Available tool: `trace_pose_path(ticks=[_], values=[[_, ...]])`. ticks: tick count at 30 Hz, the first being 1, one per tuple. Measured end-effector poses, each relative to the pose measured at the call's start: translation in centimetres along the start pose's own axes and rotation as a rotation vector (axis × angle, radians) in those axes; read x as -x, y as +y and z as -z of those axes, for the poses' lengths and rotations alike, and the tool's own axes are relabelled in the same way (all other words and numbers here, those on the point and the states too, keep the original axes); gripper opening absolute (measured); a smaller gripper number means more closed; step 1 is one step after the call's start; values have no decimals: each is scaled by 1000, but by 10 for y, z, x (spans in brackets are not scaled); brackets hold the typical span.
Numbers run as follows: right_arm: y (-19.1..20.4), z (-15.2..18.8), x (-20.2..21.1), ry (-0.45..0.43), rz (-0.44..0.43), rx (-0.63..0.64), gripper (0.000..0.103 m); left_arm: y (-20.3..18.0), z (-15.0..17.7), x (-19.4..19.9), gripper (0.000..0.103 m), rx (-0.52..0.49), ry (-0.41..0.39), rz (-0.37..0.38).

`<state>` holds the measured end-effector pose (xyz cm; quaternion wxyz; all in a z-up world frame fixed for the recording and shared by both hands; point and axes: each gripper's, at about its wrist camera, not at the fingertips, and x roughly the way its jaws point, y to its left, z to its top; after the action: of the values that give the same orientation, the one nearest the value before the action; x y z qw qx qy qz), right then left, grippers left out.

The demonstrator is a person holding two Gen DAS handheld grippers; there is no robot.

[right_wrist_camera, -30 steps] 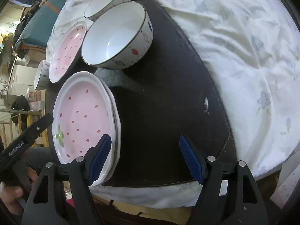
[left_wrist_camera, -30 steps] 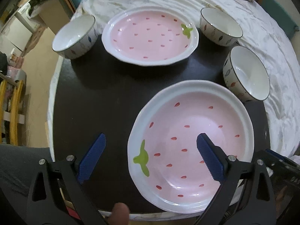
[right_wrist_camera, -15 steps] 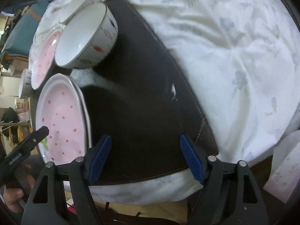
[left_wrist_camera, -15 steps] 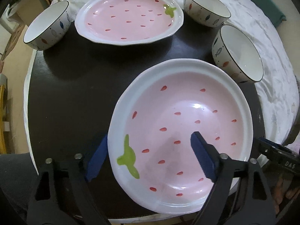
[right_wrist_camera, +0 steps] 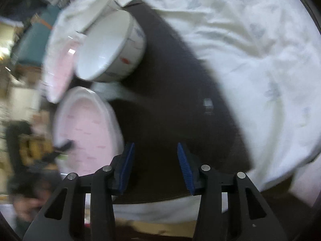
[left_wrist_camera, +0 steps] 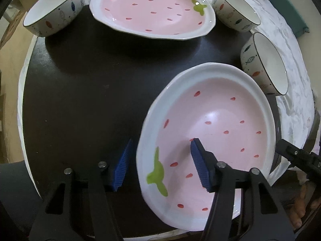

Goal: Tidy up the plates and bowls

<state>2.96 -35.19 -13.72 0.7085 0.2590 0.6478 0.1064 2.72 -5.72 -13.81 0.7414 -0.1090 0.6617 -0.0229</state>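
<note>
The near plate (left_wrist_camera: 210, 124), pink with red seeds and a green leaf like a strawberry, sits on the dark mat (left_wrist_camera: 90, 92). It seems to lie on a second plate, because a white edge shows under it at the lower right. The left gripper (left_wrist_camera: 160, 162) has its blue pads on both sides of this plate's near-left rim, one outside and one inside. The jaws are closing, but a small gap remains at the outer pad.

Beyond the near plate lies the far plate (left_wrist_camera: 154, 8) of the same pattern. Three bowls (left_wrist_camera: 264, 62) with small fish drawings stand around it.

The right gripper (right_wrist_camera: 154, 161) is closing over the bare mat, beside the near plate's right edge, with nothing between its pads. This view is blurred. No writing is readable.
</note>
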Motion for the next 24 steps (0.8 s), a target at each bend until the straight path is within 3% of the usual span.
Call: trace_pose_path(ticks=[2,8,9,13,16,19,24], values=[[6,-1,-3,-4,-7,7,52,2,-3,0,56,8,7,12],[21,-3,-22,53,15,59,53,8,-7,0,48,4,16,19],[18,-4,-23,65,17,65,50,9,-8,1,47,9,19,21],[33,-4,-34,89,-1,126,22,9,-13,4,40,8,31,7],[49,1,-33,64,75,204,21,12,-18,6,38,-18,33,-15],[51,-5,-35,69,67,184,21,17,-24,7,37,-33,37,-32],[70,-15,-47,78,69,203,21,36,-37,11,37,36,27,-49]])
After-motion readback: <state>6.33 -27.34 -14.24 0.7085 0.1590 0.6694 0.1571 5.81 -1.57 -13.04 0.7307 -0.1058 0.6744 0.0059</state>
